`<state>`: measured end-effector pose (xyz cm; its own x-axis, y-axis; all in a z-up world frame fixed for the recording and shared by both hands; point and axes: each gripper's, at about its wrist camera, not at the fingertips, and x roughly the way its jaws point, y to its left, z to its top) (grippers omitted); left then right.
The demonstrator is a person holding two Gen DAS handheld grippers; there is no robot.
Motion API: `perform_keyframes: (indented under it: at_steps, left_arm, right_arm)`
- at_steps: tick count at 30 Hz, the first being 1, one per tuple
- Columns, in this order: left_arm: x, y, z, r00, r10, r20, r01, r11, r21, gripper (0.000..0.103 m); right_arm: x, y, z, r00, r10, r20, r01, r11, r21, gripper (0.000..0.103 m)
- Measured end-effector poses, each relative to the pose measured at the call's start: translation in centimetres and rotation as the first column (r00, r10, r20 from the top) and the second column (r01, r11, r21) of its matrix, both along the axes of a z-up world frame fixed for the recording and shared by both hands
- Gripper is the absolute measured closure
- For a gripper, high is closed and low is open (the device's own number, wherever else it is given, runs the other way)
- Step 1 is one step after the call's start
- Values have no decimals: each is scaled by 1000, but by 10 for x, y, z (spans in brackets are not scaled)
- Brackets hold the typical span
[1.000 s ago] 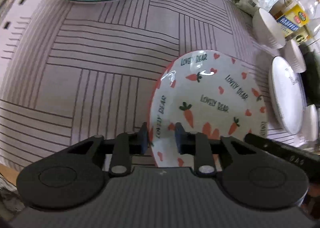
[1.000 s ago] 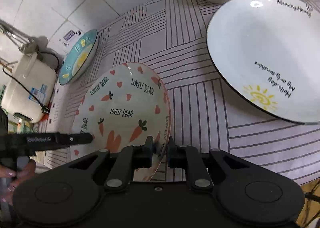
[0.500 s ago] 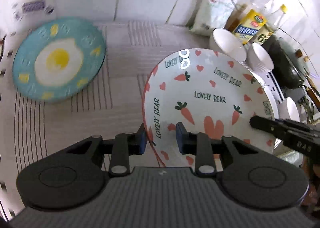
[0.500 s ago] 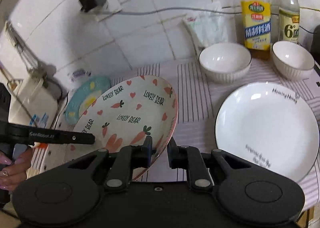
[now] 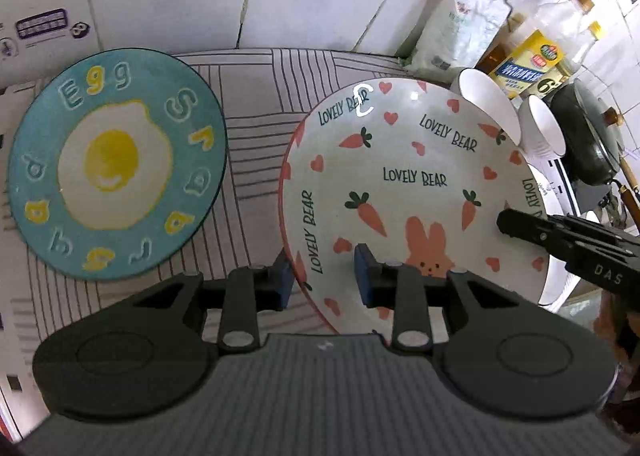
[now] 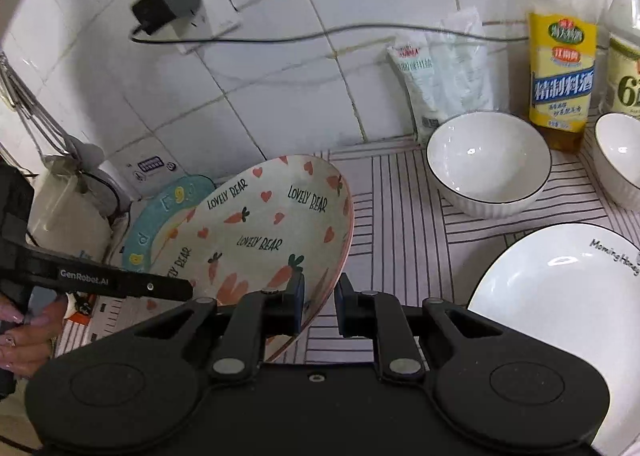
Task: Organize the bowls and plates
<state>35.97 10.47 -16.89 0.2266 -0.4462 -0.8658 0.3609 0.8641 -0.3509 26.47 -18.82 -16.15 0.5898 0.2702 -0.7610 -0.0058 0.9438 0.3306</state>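
1. At far left, a round teal ceramic plate with a fried-egg picture (image 5: 116, 164) lies flat on the line-patterned mat (image 5: 256, 136), well apart from the grip.
2. The left gripper (image 5: 320, 276) is narrowly parted, pinching the left rim of the glossy cream ceramic plate printed with carrots and hearts (image 5: 412, 184).
3. That plate hangs tilted above the mat: stiff, glazed, probably slick and breakable, so opposite rim holds suit it.
4. The right gripper (image 6: 318, 302) clamps the opposite rim, jaws nearly closed.
5. Rightward, a white ribbed bowl (image 6: 488, 164) and a white plate (image 6: 560, 316) rest on the mat.
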Motion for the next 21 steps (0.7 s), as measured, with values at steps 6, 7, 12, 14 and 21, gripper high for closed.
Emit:
perform_keyframes:
  at_steps: [6,7,12,14,21]
  left_arm:
    - [19,-22,-23,999,-26,-32,28,998,50,75]
    - [22,-26,-28,999,-26,-42,28,998,55,75]
    - [33,-36,-42,998,-17,-58,21,997,74,73]
    - [36,-38,-42,999,-19,-43,23,996,82,73]
    - [28,-41,-53,995,-2,-97,14,992,122,75]
  right_arm:
    - [16,-9,-27,995,-34,-98,32,999,-13,82]
    - [18,-9,-30,993,-35,-113,32,999,-32,80]
    - [29,-12,-42,988,-37,-148,29,998,-53,79]
    - [33,-12,-43,987,-33,-158,26,998,-49,79]
    - [39,-9,-58,966,-116,-233,101,992,-74,66]
